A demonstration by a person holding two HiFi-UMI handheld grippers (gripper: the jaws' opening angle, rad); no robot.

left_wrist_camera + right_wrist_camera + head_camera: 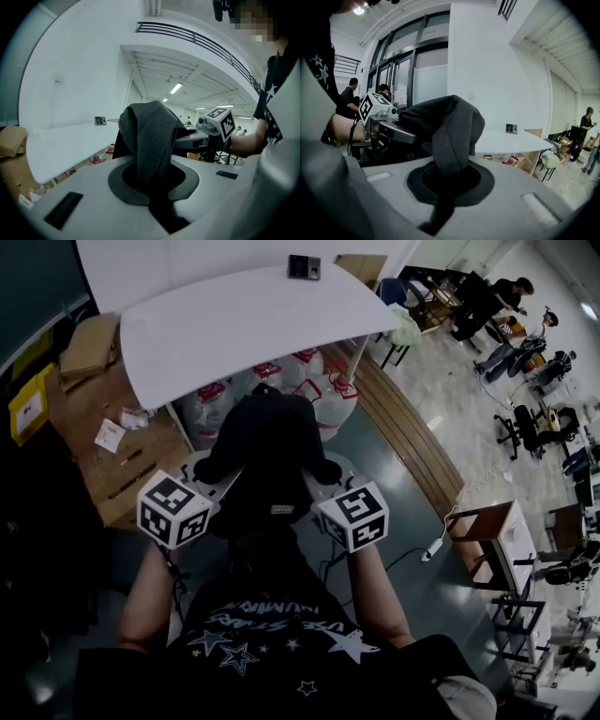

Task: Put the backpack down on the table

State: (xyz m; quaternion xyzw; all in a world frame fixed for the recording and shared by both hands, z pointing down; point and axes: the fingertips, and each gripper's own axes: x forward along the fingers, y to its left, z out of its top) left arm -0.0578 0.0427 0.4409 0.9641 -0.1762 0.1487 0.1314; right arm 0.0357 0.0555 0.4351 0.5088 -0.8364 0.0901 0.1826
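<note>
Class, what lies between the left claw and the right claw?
The black backpack, pinched by the left claw and right claw, as the head view shows.

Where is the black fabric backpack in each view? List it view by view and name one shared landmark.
Head view: black fabric backpack at centre, just below the curved white table.
Left gripper view: backpack at centre, mesh fabric rising from the bottom middle.
Right gripper view: backpack at centre, folded strap rising likewise.
Shared landmark: that white table, behind the backpack everywhere.
</note>
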